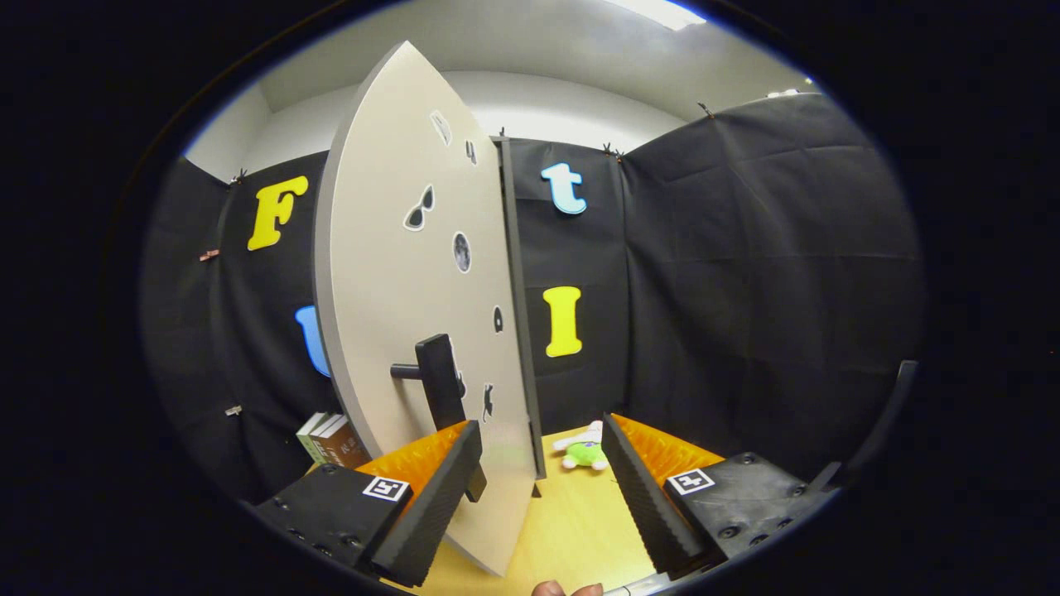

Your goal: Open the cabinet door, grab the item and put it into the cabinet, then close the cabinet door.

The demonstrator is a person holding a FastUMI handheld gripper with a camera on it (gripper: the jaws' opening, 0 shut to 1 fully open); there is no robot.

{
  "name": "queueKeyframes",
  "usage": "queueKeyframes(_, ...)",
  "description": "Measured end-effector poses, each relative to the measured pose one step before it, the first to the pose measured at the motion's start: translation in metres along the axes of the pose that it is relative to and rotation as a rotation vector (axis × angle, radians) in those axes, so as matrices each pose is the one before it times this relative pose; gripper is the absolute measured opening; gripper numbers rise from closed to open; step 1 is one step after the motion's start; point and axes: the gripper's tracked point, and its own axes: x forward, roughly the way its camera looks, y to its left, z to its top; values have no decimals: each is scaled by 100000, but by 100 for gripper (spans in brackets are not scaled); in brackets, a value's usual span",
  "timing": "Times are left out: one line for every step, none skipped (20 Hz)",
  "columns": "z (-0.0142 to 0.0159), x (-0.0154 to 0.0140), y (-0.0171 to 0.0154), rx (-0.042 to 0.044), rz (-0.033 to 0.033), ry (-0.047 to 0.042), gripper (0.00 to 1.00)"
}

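The cabinet door (397, 273), pale grey with small stickers, stands swung out toward me and is seen at a steep angle. It meets the dark cabinet edge (517, 290) on its far side. Its black bar handle (437, 377) sticks out just above my left finger (435, 505), and the handle's lower end runs down along that finger's inner side. My gripper (540, 426) is open, with the door's lower part between the fingers and the right finger (642, 488) apart from it. A green and white plush toy (584, 451) lies on the wooden table (580, 521) beyond the fingers.
A few books (331, 439) stand on the table to the left, behind the door. Black cloth walls close the booth on all sides. A person's fingertips (567, 589) show below, between the fingers.
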Motion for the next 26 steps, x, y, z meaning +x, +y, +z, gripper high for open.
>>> queueKeyframes(-177,232,1056,823,1470,81,97)
queueKeyframes(-187,355,962,987,1507,563,98)
queueKeyframes(-335,403,1009,919,1523,972,98)
queueKeyframes(-230,535,1027,1082,1566,528,98)
queueKeyframes(-71,455,984,1073,1257,168,98)
queueKeyframes(-21,553,920,761,1145,-68,98)
queueKeyframes(-18,504,444,215,1083,24,98)
queueKeyframes(-277,515,603,-159,1001,215,98)
queueKeyframes(-221,594,743,65,968,-32,98)
queueKeyframes(-369,551,1318,31,1382,487,98)
queueKeyframes(-399,492,1018,-293,1325,934,98)
queueKeyframes(-423,625,1159,-457,1046,748,98)
queueKeyframes(-178,420,1001,-769,1134,426,98)
queueKeyframes(127,162,193,-773,663,-334,98)
queueKeyframes(197,133,221,-624,320,-645,98)
queueKeyframes(112,228,386,-400,558,-541,98)
queueKeyframes(214,96,382,-352,307,-608,98)
queueKeyframes(153,148,418,-479,281,-485,98)
queueKeyframes(43,79,287,-459,728,173,98)
queueKeyframes(-28,-60,348,-66,747,-86,98)
queueKeyframes(138,41,295,35,773,-180,98)
queueKeyframes(1,107,146,-99,92,-109,98)
queueKeyframes(36,-18,-41,-124,-187,42,98)
queueKeyframes(0,-97,-91,74,-132,-166,98)
queueKeyframes(-35,-70,-102,101,-238,142,98)
queueKeyframes(-23,-178,-174,-14,-86,179,98)
